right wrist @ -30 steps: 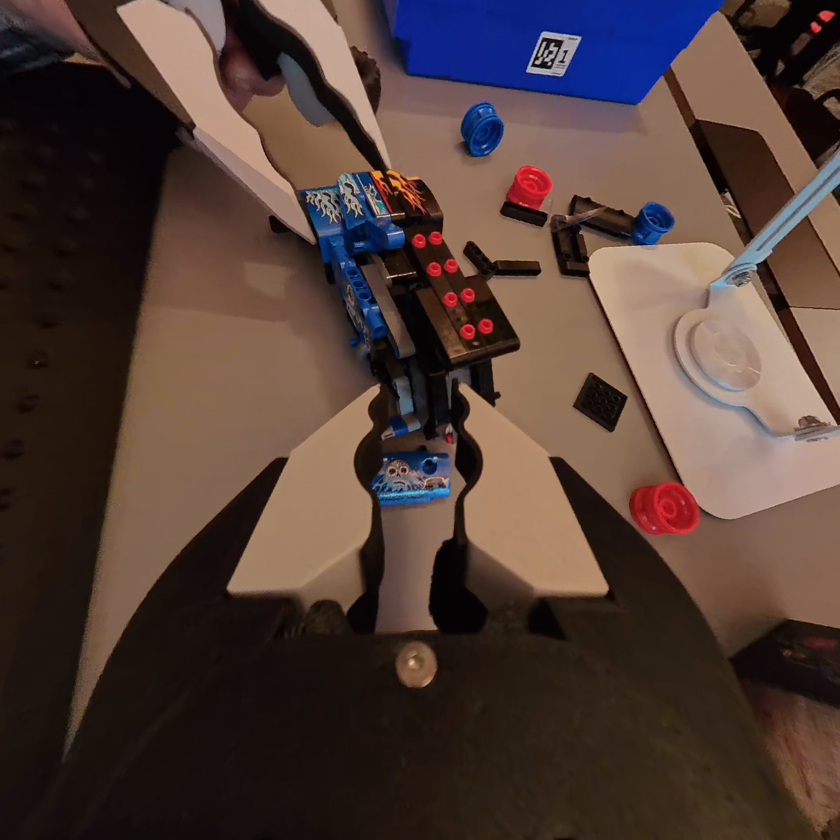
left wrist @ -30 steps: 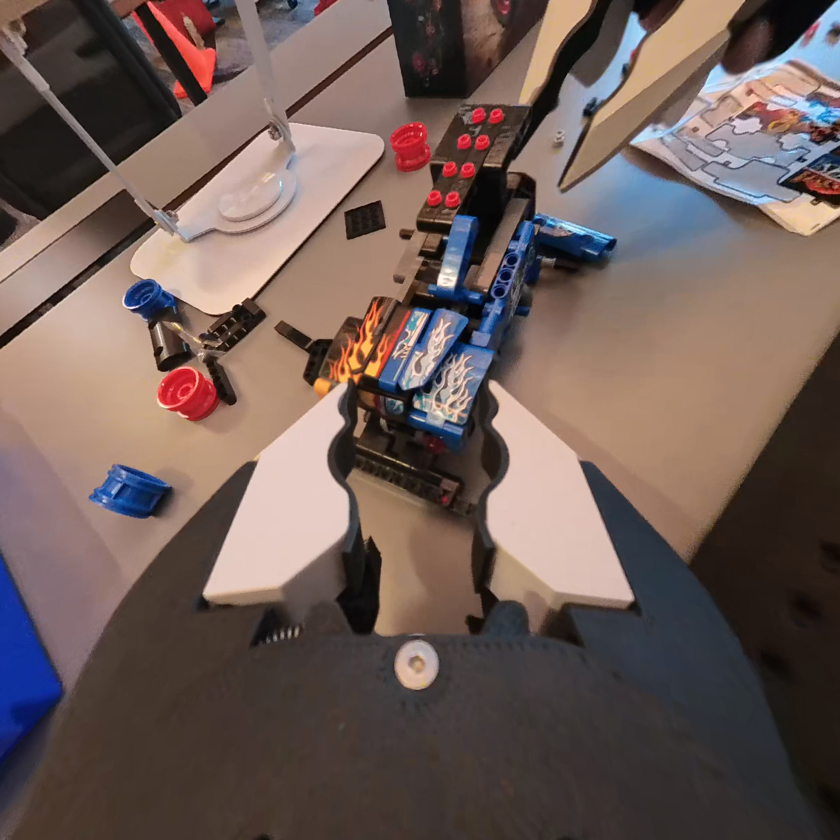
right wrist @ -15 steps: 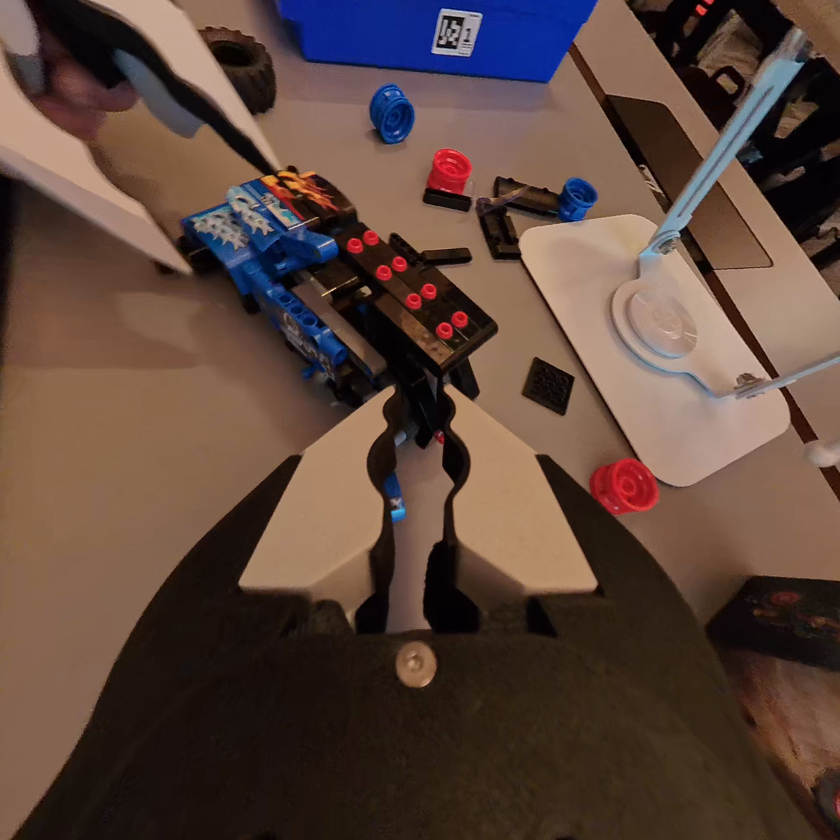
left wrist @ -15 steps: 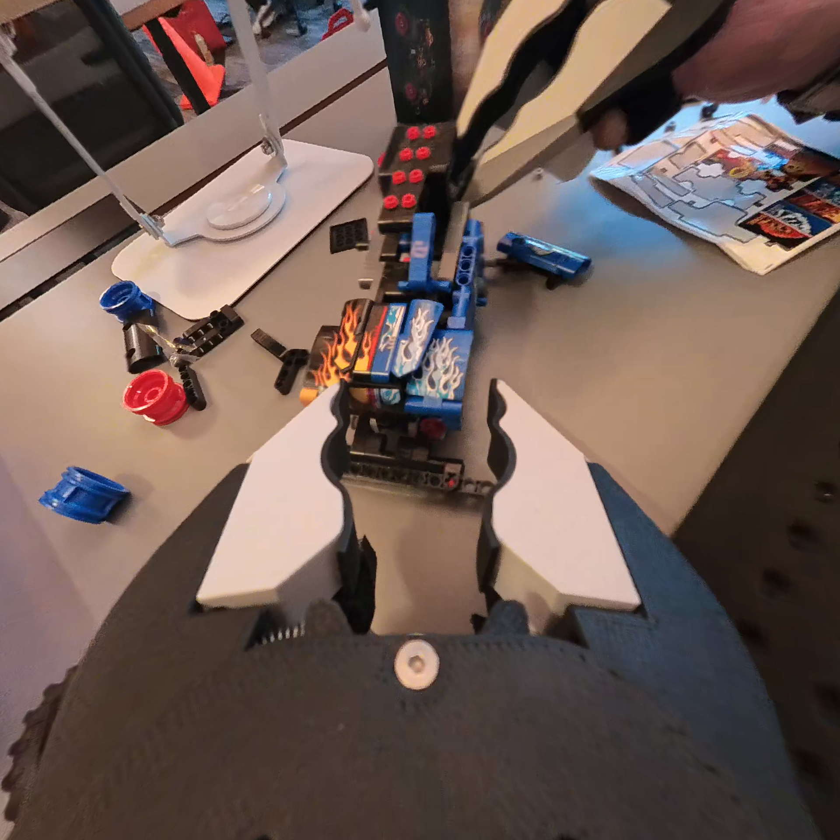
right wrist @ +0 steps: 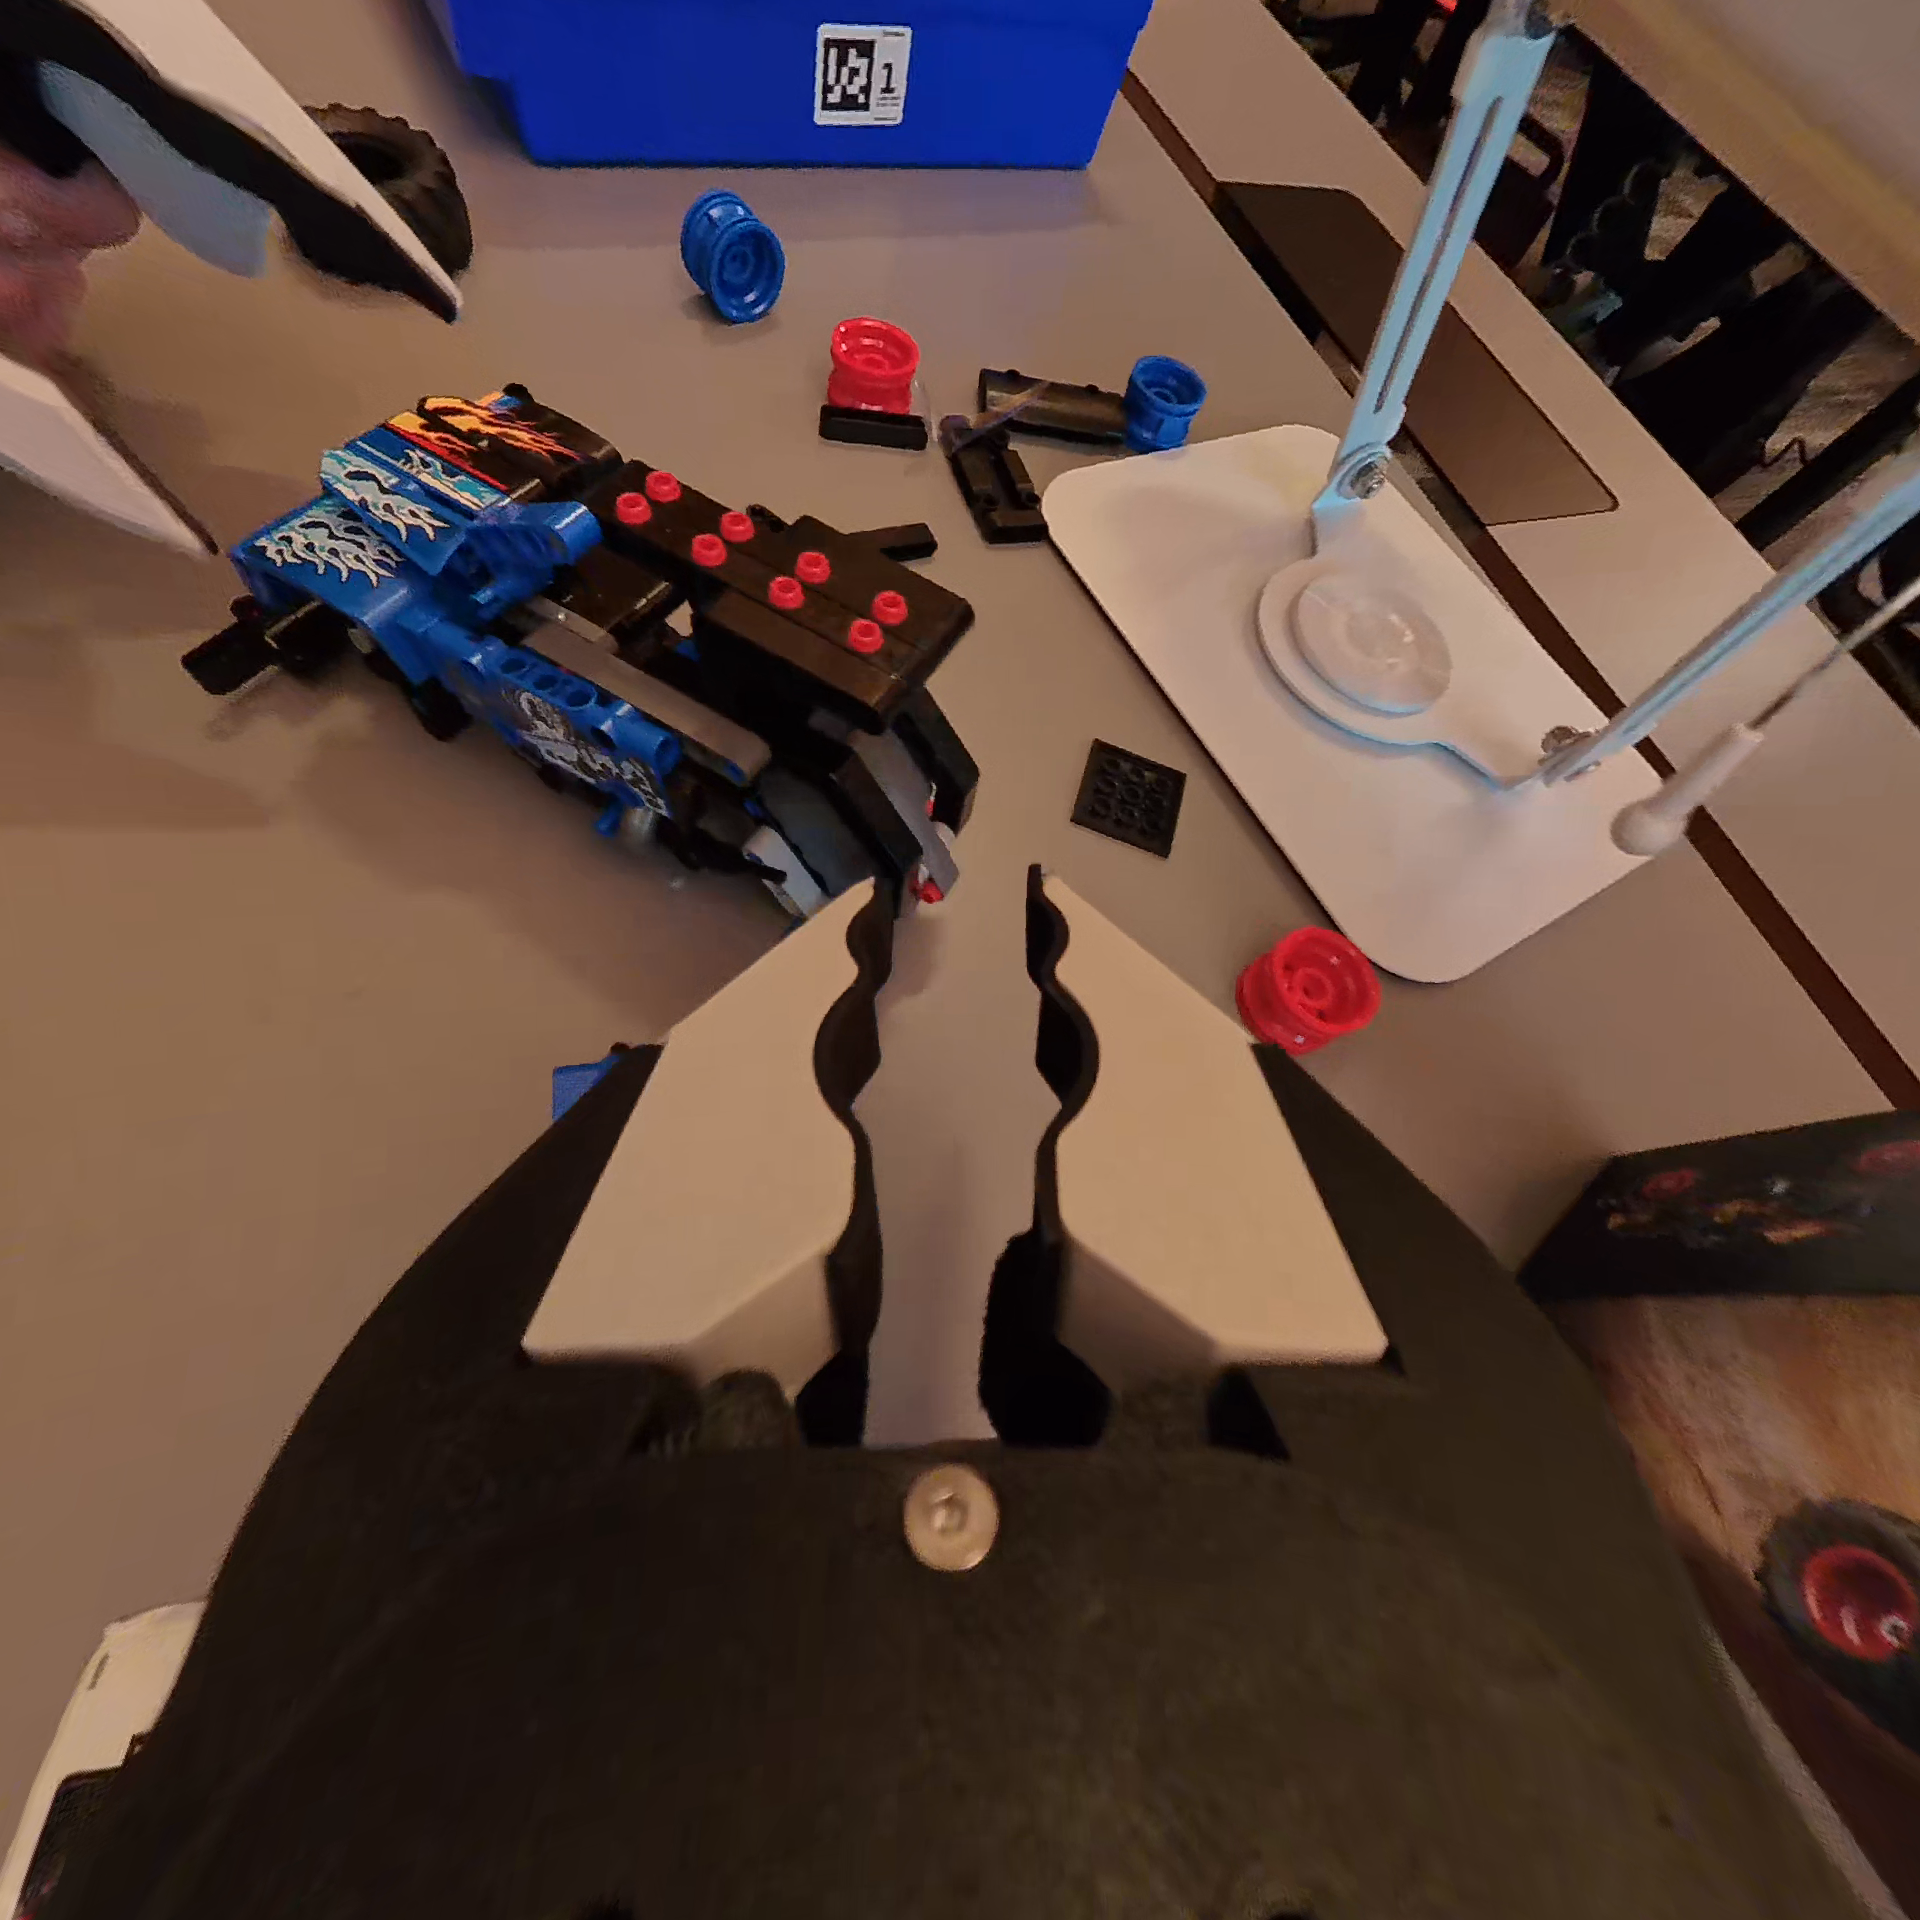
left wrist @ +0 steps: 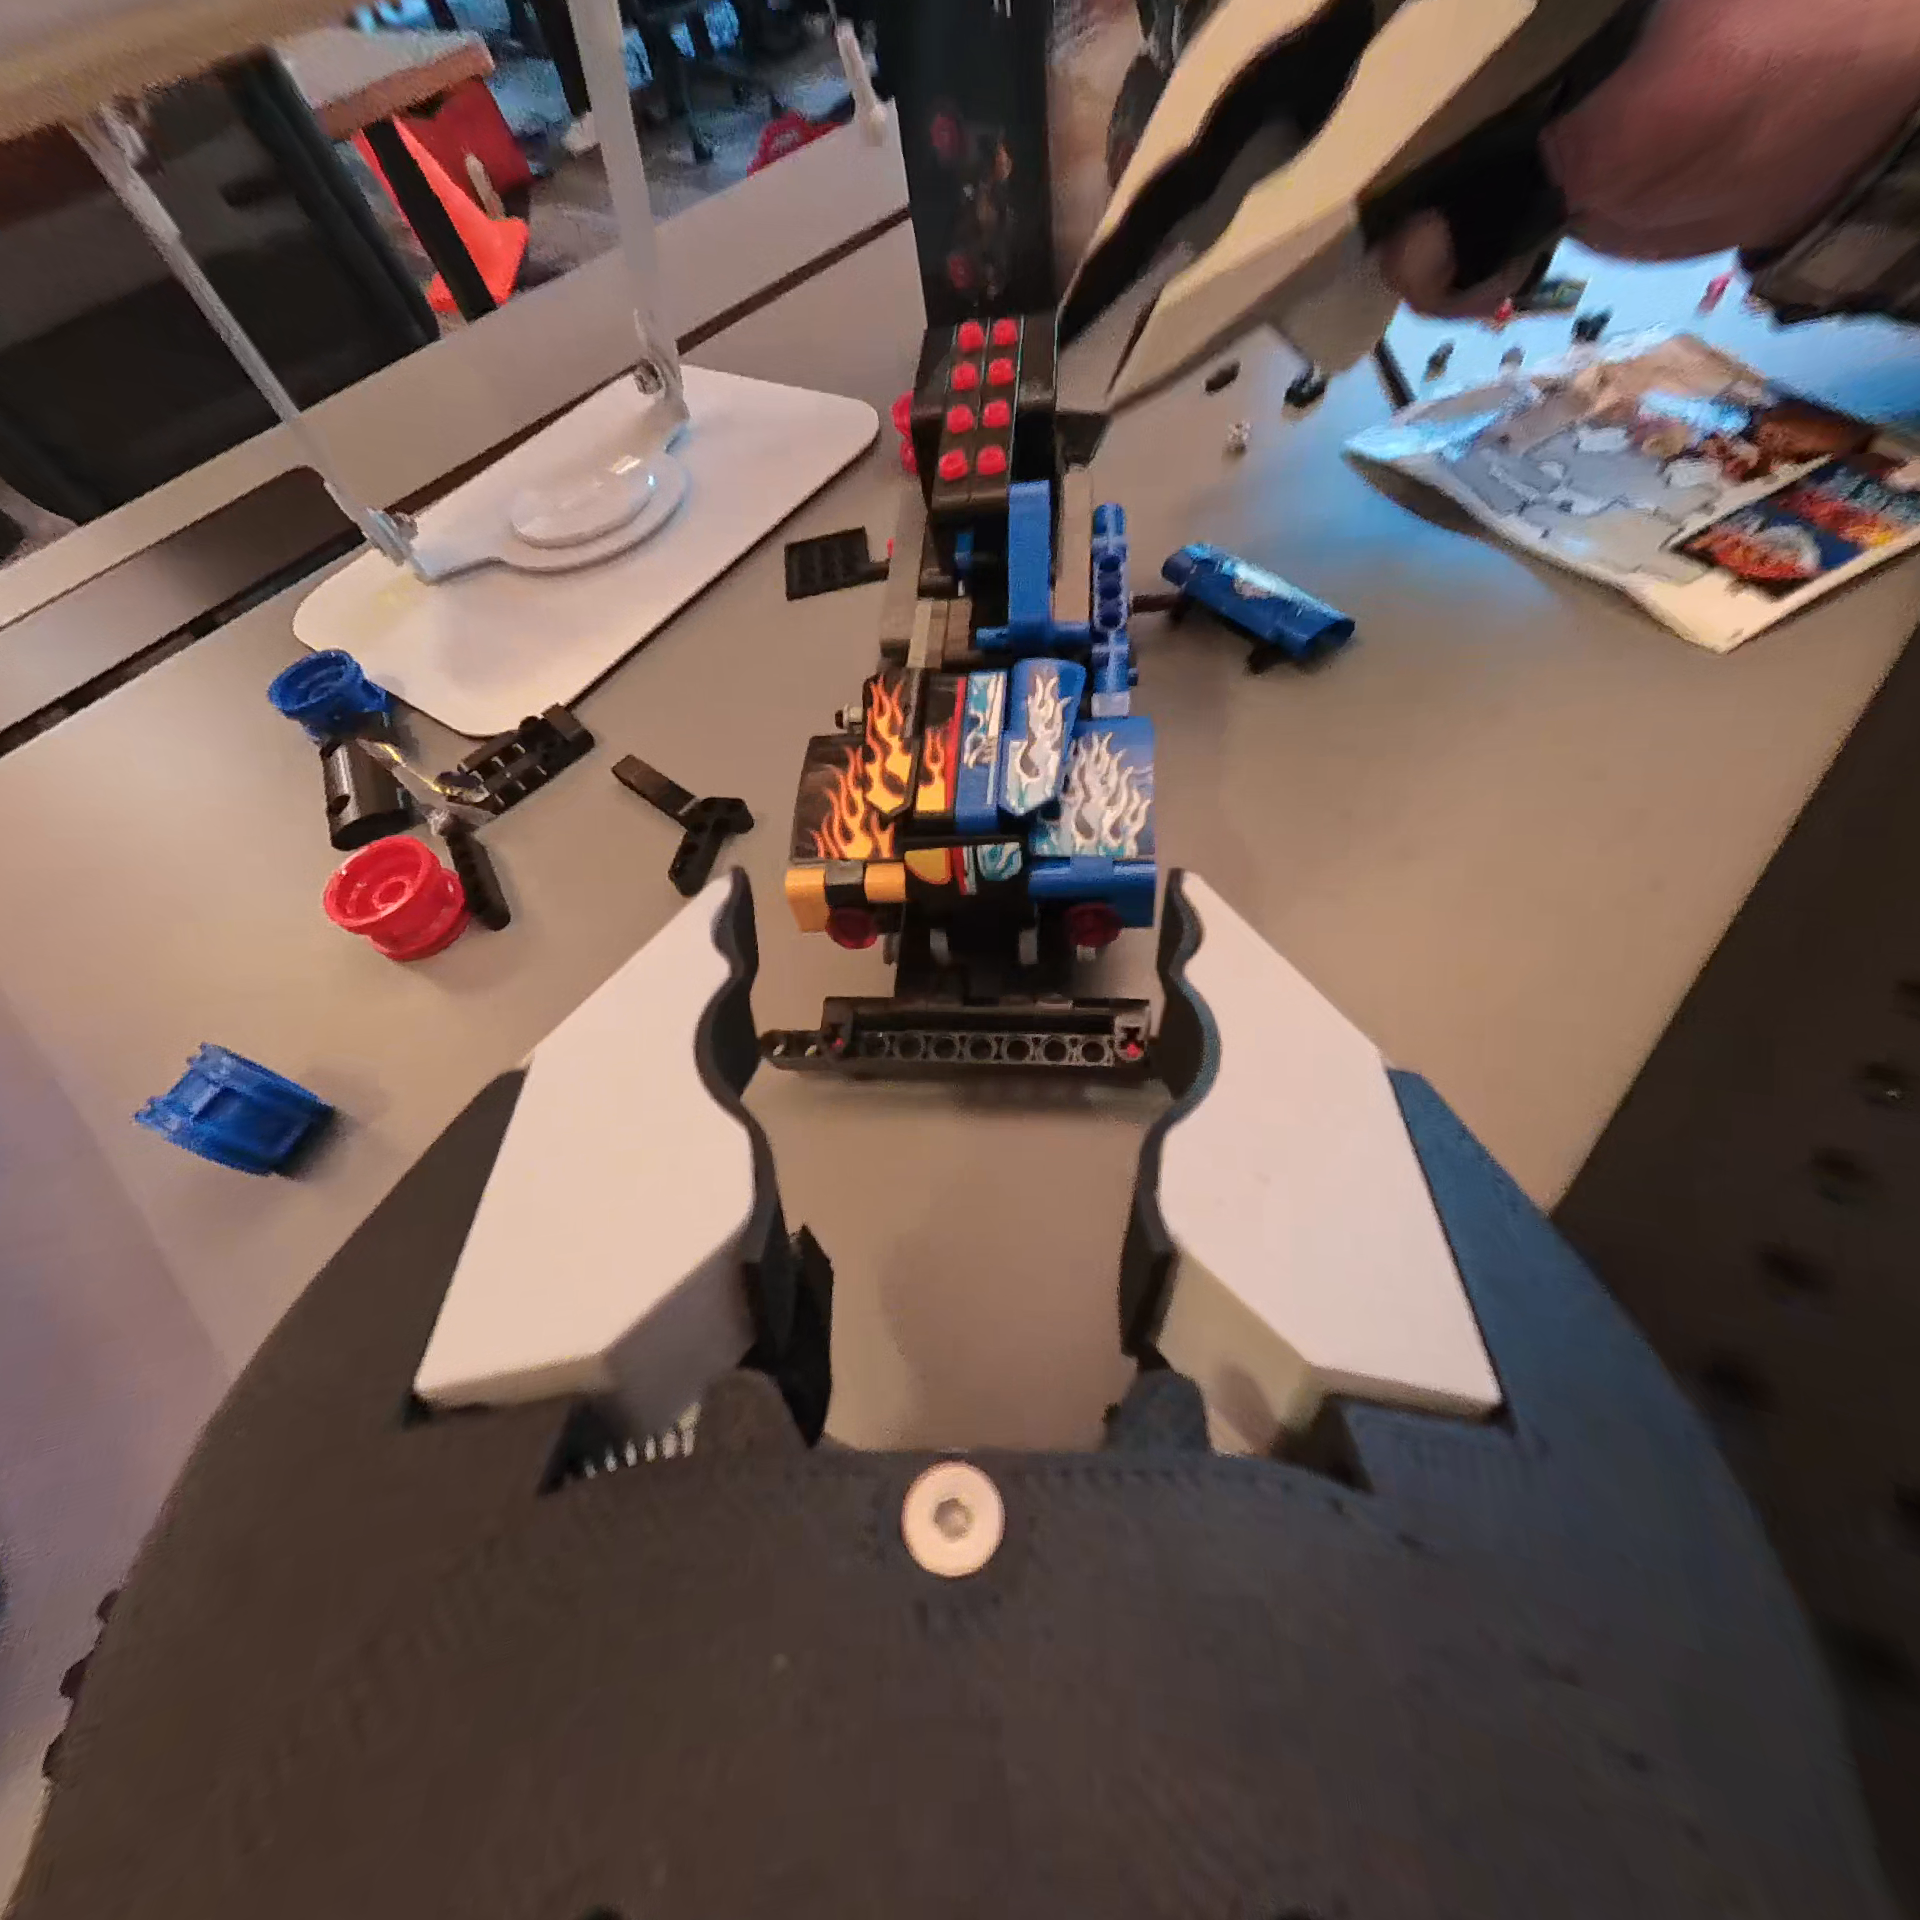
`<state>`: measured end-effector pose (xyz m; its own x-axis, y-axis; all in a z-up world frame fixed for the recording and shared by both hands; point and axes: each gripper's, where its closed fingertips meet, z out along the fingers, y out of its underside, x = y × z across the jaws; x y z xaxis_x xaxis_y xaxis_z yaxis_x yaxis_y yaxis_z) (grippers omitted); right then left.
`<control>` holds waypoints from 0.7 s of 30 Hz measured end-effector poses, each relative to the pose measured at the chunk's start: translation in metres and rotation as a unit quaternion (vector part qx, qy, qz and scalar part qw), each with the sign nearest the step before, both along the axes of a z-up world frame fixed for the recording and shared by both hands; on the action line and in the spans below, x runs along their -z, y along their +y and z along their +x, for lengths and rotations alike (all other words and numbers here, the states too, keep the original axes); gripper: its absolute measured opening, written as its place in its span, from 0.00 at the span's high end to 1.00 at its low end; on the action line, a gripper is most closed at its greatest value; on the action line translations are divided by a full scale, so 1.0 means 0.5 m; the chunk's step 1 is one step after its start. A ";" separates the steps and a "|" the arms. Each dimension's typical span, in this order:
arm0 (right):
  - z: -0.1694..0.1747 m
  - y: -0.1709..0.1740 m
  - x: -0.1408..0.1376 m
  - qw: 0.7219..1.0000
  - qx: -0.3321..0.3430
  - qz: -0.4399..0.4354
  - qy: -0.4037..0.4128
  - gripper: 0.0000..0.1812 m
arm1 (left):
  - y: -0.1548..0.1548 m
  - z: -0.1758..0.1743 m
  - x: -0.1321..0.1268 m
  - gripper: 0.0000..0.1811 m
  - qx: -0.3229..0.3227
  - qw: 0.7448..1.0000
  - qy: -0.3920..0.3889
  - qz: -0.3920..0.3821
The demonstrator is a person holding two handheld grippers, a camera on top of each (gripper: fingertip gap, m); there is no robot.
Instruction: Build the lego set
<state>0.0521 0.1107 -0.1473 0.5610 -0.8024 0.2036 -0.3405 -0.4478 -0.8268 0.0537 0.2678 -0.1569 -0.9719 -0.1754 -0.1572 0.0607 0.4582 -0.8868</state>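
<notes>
Grey table: both grippers, left and right, now gape empty, backed off the truck; wheels come next, likely.

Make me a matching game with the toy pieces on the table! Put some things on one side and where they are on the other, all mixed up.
Things:
1. truck model
2. black tyre
3. black square plate
4. instruction booklet

Places:
A. beside the blue bin
B. between truck and white stand base
C. in front of the open left claw
D. under the hand holding the right claw

Pairs: 1-C, 2-A, 3-B, 4-D
</notes>
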 end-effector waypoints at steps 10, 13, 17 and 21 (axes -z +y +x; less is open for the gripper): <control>-0.006 -0.052 -0.014 1.000 0.020 0.014 -0.003 0.86 | 0.000 0.009 0.031 0.57 0.001 1.000 0.013 0.026; -0.009 -0.054 -0.003 1.000 0.017 0.016 0.012 0.86 | 0.002 0.016 0.033 0.63 -0.010 0.999 0.005 0.030; -0.013 -0.047 0.004 1.000 0.010 0.010 0.017 0.86 | 0.006 0.028 0.028 0.64 -0.029 0.999 0.007 0.020; -0.016 -0.045 0.002 1.000 0.006 0.011 0.020 0.86 | 0.009 0.027 0.010 0.62 -0.029 1.000 0.009 -0.005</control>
